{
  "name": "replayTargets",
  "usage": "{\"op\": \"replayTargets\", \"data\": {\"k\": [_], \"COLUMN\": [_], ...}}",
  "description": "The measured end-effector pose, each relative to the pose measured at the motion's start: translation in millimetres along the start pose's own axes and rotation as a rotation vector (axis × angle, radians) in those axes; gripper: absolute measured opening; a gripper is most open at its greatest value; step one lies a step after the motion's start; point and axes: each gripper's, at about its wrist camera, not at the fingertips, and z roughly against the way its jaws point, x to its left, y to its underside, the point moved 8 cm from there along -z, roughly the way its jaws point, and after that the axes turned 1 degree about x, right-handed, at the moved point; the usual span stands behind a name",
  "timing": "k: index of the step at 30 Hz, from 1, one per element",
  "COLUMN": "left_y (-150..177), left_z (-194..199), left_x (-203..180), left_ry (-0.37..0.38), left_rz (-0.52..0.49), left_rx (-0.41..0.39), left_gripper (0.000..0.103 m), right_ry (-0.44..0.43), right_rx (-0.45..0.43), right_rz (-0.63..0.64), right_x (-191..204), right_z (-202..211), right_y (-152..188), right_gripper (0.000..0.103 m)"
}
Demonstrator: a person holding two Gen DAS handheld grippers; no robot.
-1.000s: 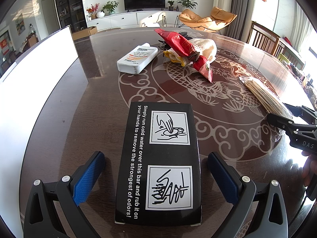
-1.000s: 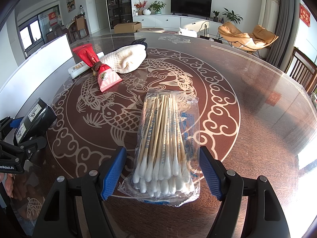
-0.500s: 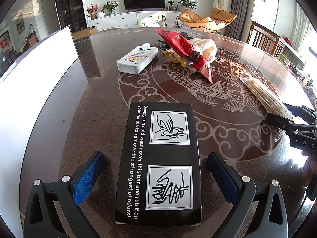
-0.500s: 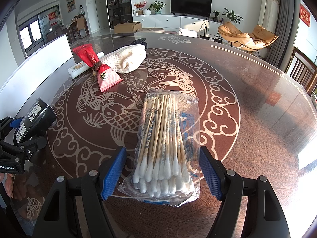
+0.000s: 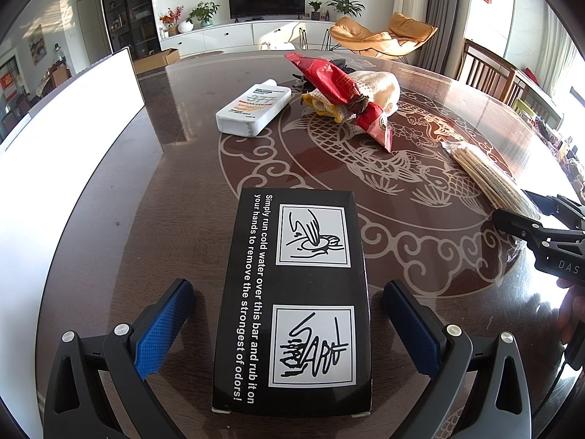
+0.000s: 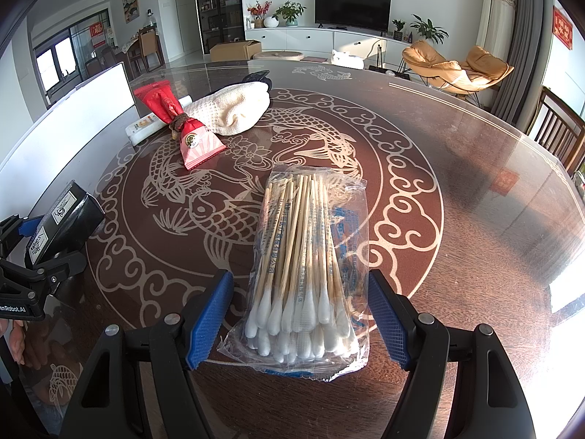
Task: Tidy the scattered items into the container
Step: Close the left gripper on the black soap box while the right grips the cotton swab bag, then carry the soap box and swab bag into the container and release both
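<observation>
A black box (image 5: 296, 300) with white printed pictures lies flat on the table between the open fingers of my left gripper (image 5: 289, 329); the pads stand apart from its sides. A clear bag of cotton swabs (image 6: 303, 274) lies between the open fingers of my right gripper (image 6: 301, 318), not touched. The white container (image 5: 55, 139) stands along the table's left edge. A white bottle (image 5: 256, 106), a red packet (image 5: 340, 87) and a cream towel (image 5: 380, 87) lie at the far middle.
The round dark table (image 6: 475, 190) has a fish pattern under glass. The right gripper shows at the right edge of the left wrist view (image 5: 541, 230). Wooden chairs (image 6: 559, 131) stand at the far right rim.
</observation>
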Motion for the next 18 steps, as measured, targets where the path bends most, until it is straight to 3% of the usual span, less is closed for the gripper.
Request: {"op": "replayTargets", "data": {"k": [15, 17, 18], "left_y": [-0.6, -1.9, -2.2], "left_z": [0.4, 0.0, 3.0], "left_x": [1.0, 1.8, 2.6], "left_ry": [-0.003, 0.001, 0.002], "left_rz": [0.0, -0.007, -0.011], "left_rx": [0.002, 0.009, -0.002], "left_gripper": [0.103, 0.103, 0.089], "right_ry": [-0.002, 0.008, 0.002], "right_rx": [-0.001, -0.002, -0.005], "right_rz": [-0.001, 0.007, 0.016], "right_x": [0.4, 1.0, 2.9], "right_z": [0.2, 1.9, 4.5], "right_y": [0.6, -0.2, 0.0], "right_gripper": [0.075, 0.066, 0.046]}}
